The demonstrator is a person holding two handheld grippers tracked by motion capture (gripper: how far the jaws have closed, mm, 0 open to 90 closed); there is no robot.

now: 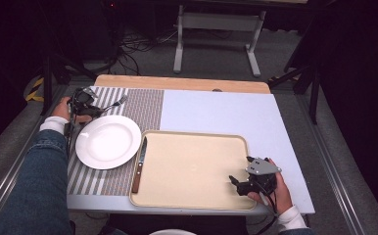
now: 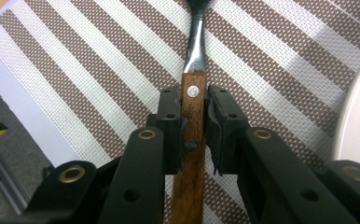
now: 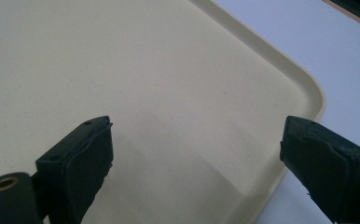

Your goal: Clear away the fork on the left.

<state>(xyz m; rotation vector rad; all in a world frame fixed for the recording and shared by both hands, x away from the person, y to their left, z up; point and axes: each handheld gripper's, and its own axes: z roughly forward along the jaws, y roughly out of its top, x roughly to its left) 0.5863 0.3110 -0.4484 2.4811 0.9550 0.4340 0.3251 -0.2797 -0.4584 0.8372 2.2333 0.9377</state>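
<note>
1. Fork (image 1: 114, 104) sits gripped by its wooden handle in the left gripper (image 1: 86, 108), low over the striped placemat (image 1: 143, 105) just behind the white plate (image 1: 107, 141), seemingly to complete the place setting.
2. Knife (image 1: 139, 164) lies beside the plate, along the tray's (image 1: 192, 169) left rim.
3. Right gripper (image 1: 240, 185) hovers over the tray's near right corner, jaws spread wide, holding nothing.
</note>
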